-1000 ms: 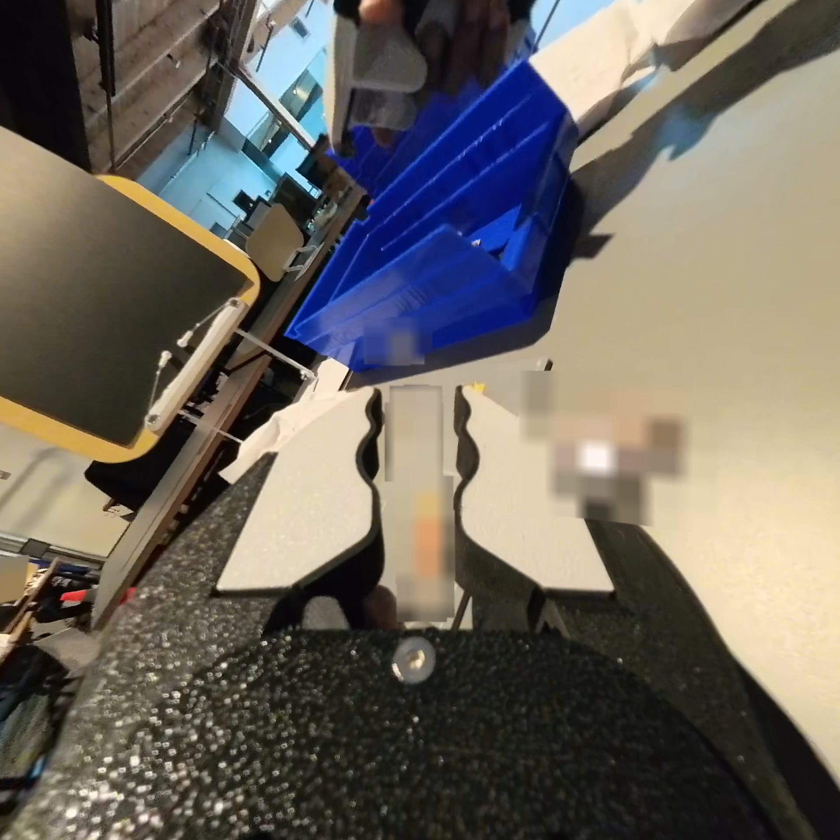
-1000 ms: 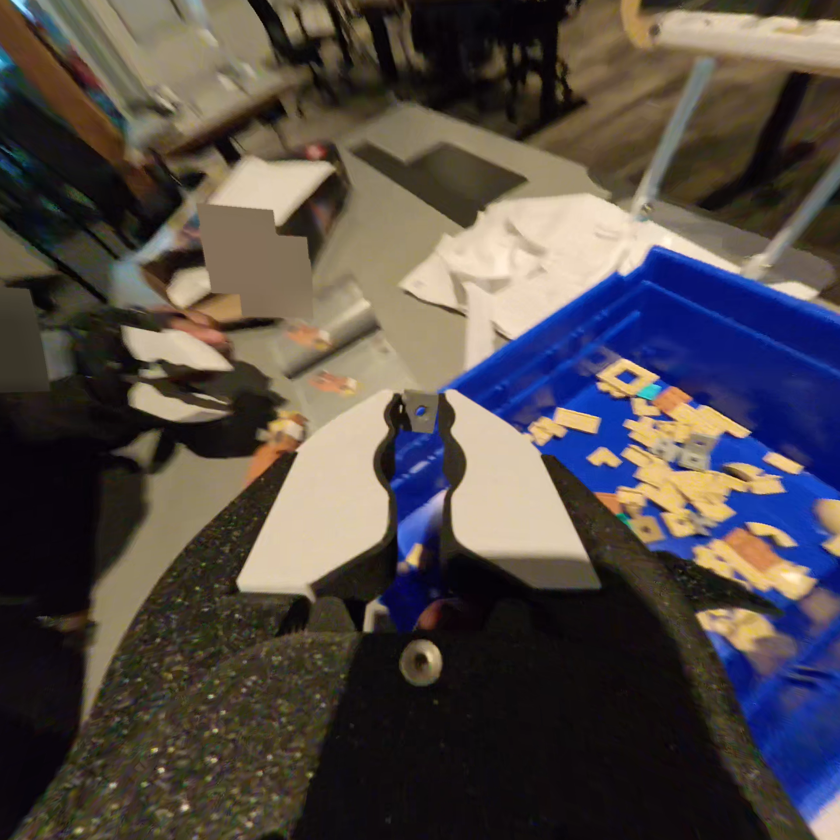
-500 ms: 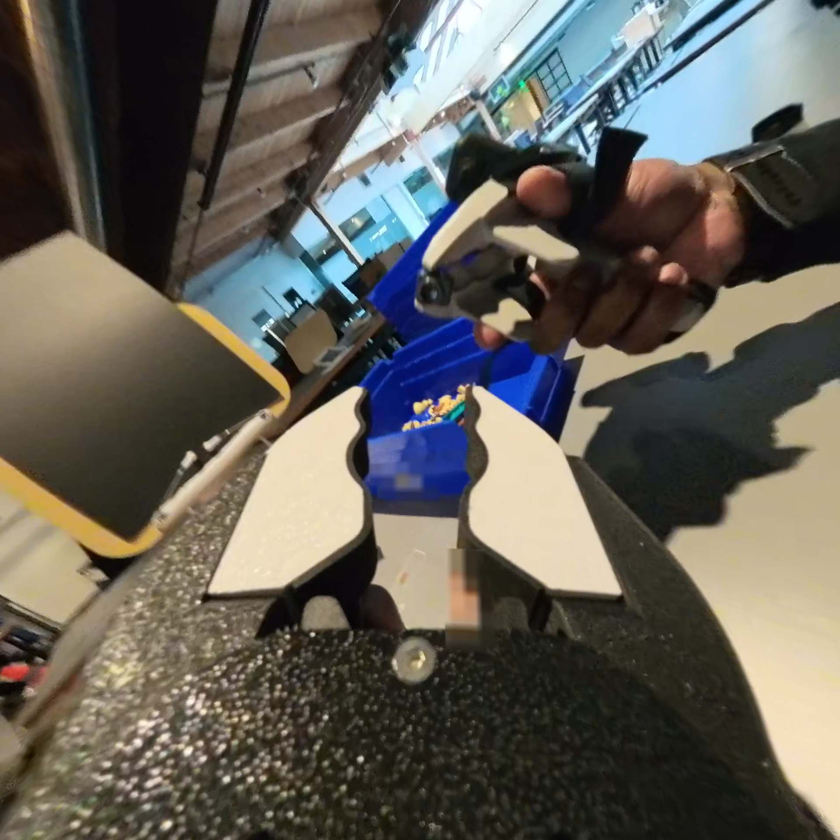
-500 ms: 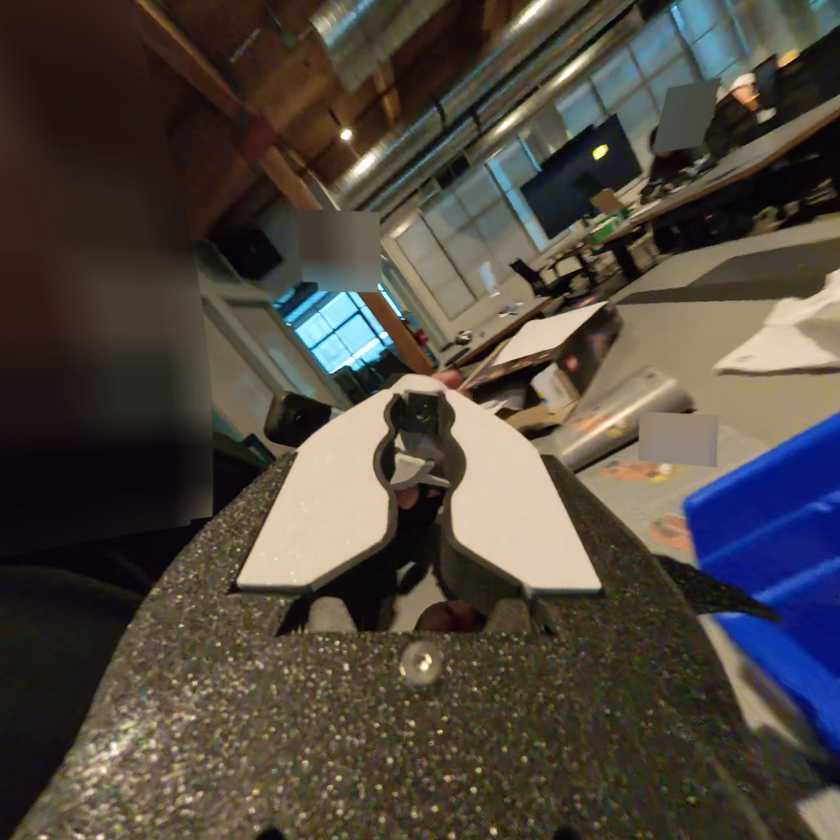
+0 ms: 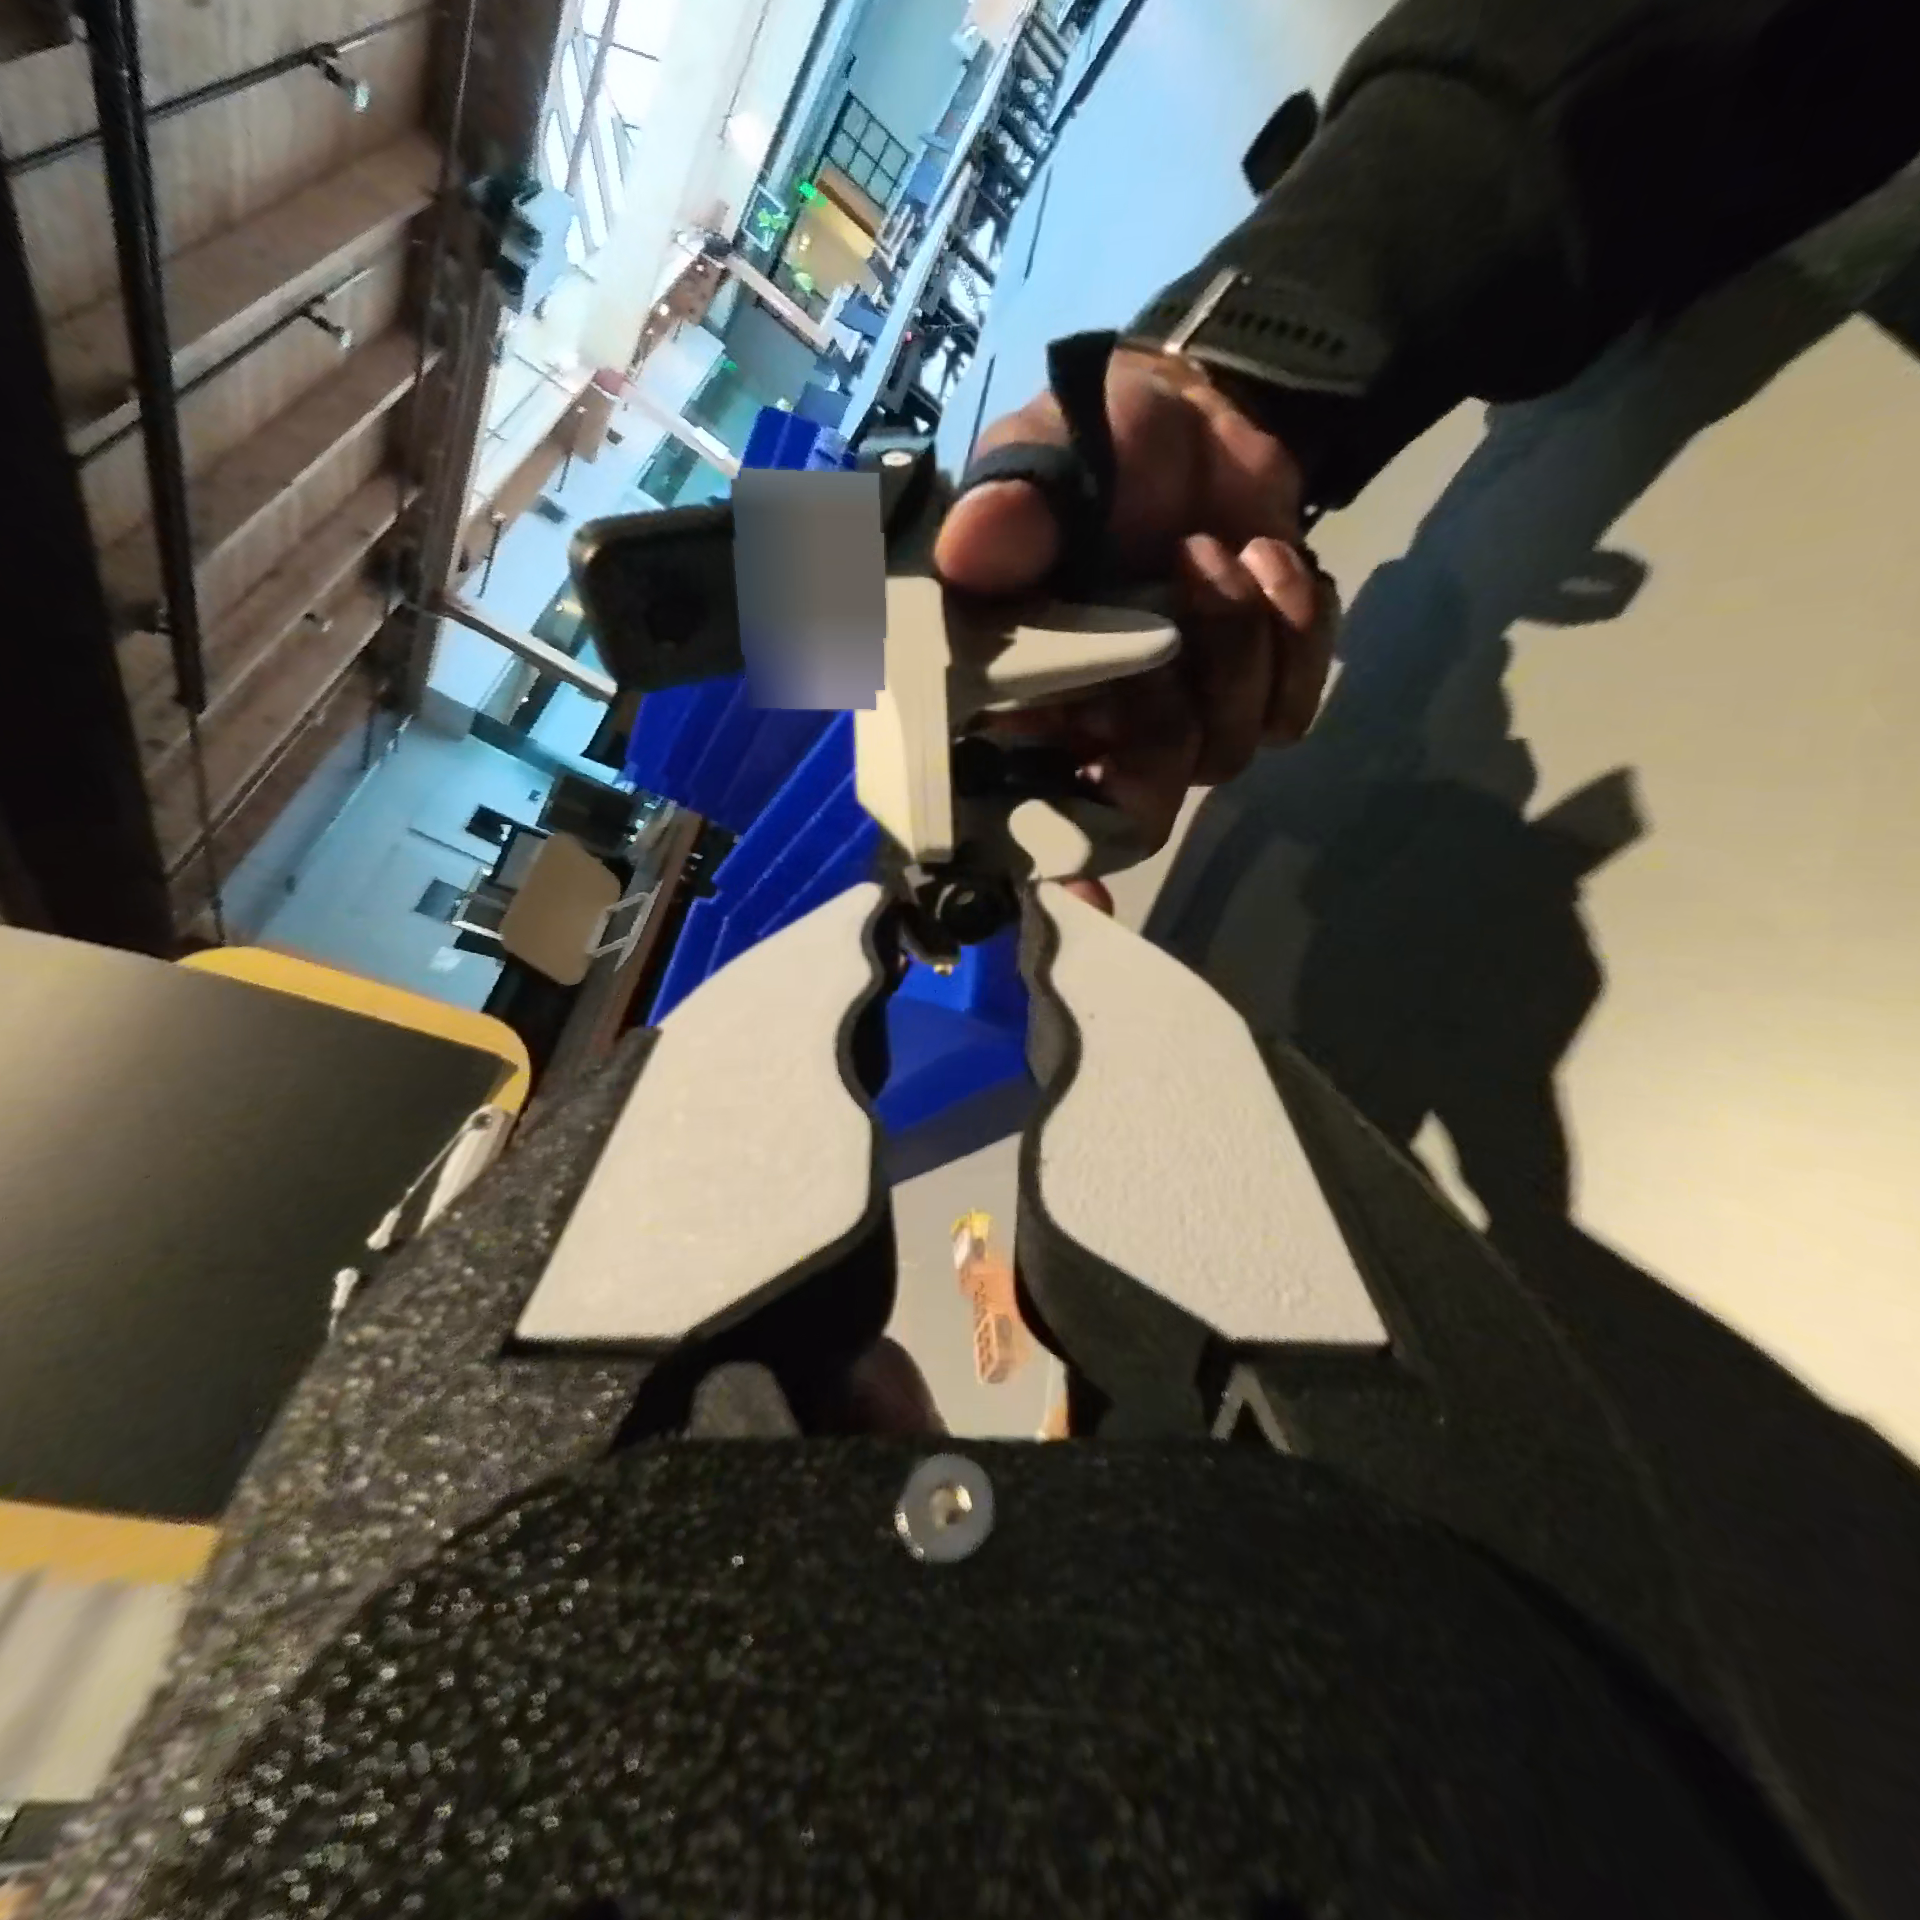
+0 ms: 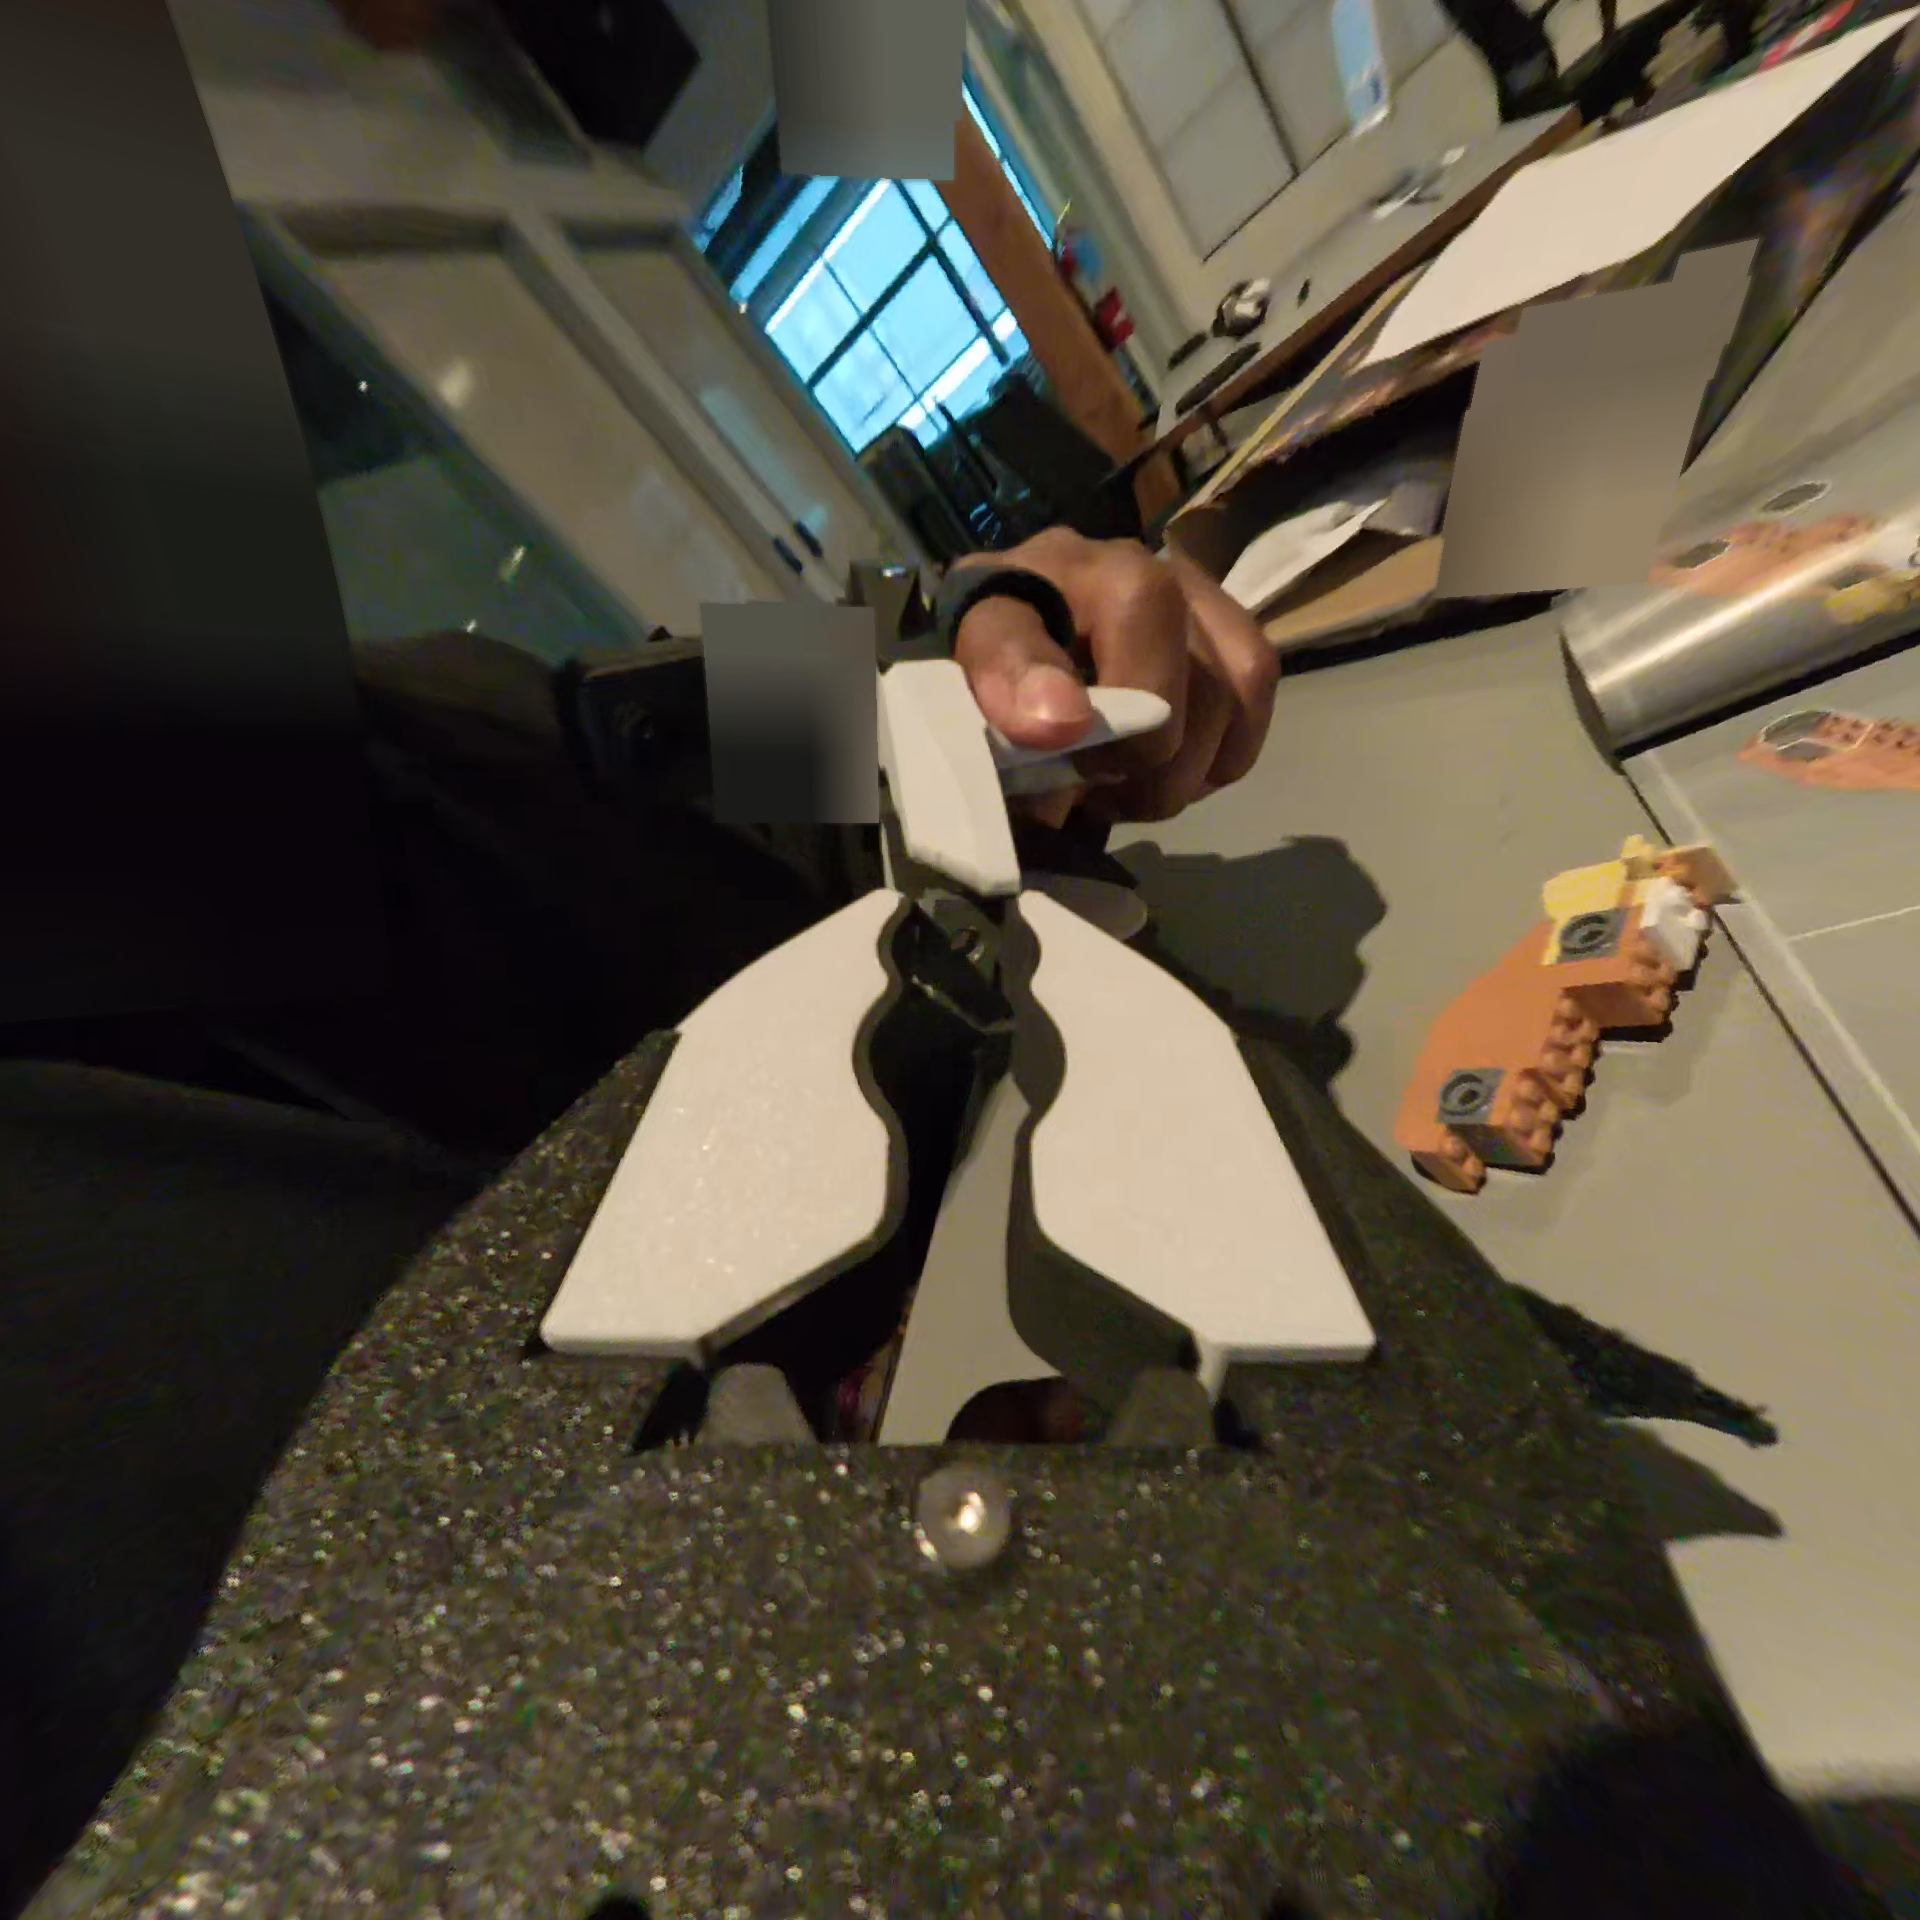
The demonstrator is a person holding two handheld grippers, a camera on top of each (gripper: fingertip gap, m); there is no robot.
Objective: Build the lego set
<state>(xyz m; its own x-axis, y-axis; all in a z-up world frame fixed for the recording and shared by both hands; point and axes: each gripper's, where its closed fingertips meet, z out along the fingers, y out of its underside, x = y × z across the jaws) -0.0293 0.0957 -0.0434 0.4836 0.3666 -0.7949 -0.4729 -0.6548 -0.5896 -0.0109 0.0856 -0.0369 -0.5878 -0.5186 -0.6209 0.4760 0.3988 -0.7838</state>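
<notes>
My right gripper (image 6: 956,925) is shut on a small dark grey lego piece (image 6: 961,951) at its fingertips. My left gripper (image 5: 954,925) meets it tip to tip, turned crosswise, with its jaws closed in against the same piece (image 5: 951,909). Each view shows the other gripper coming in from above, held in a hand: a right finger (image 5: 914,748) and a left finger (image 6: 945,779). A partly built orange lego model (image 6: 1507,1049) lies on the grey table (image 6: 1351,1299) to the right. It also shows between the left fingers (image 5: 987,1320).
Blue parts bins (image 5: 769,821) stand behind the grippers. A curled glossy booklet (image 6: 1745,644) and an open cardboard box (image 6: 1558,208) lie at the far right. A black board with a yellow edge (image 5: 208,1143) is off the table's left side. Left and right tips are no more than a few centimetres apart.
The right gripper carried the small piece from over the blue bin to the left gripper. The left gripper turned up towards it, and its jaws narrowed around the piece.
</notes>
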